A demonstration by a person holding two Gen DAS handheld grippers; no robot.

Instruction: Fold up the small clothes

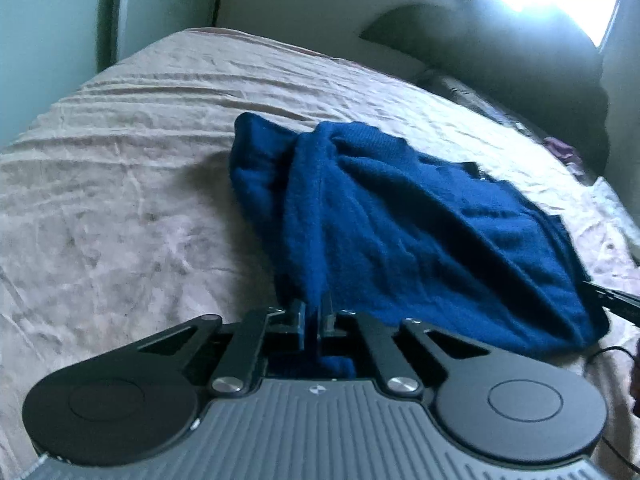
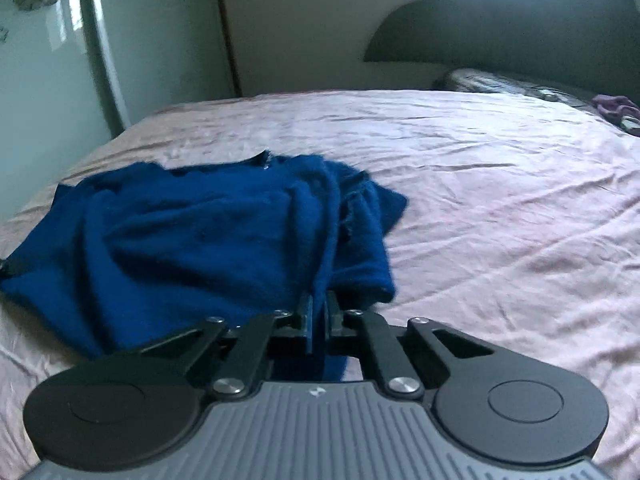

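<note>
Blue knit garment [image 1: 400,216] lying rumpled on pink bedsheet [image 1: 120,160], near edge closest to both cameras; probably a small sweater, type not certain.

Left gripper [image 1: 314,316] clenched on a near-edge fold of the garment, blue fabric visible between and behind the pads. Right gripper [image 2: 318,312] likewise clamped on the opposite near corner, fabric pinched and bunched into a vertical ridge at the fingertips. Tip of the other tool just visible at the far side edge of each wrist view.

Judged step: both near corners secured, lift or spread ahead of first fold.

Risks from here:
- Pinches look shallow and gathered rather than flat; thick knit likely to slip out on a quick pull.
- Possibly more than one layer caught on the right side, given the overlapping flaps there; fold would then come out skewed.
- Uneven lift between hands likely to twist the cloth instead of flattening it.
- Wrinkled sheet could drag along if pads have also nipped the bedding; not discernible here.
- Far edge heaped up, so creases likely to be trapped in any fold made without prior spreading.
</note>
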